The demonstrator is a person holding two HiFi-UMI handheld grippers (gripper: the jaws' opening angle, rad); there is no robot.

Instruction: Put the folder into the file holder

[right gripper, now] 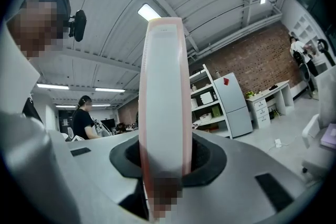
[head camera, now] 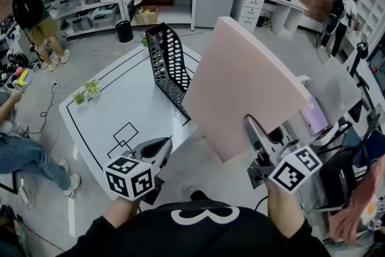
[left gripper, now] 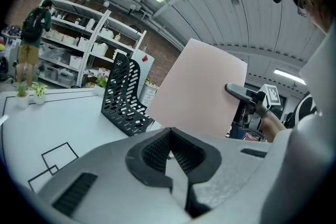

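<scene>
A: Fig. 1, contents by count: how many of each kind at the table?
B: One table; one folder; one file holder; two potted plants, plant one and plant two; two grippers, the left gripper and the right gripper.
A: And people beyond?
B: Three bystanders: first bystander; second bystander; third bystander.

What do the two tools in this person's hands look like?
The left gripper and right gripper are each a grey shell with black-lined jaws. Each carries a white cube printed with black square markers. The sleeves are black.
</scene>
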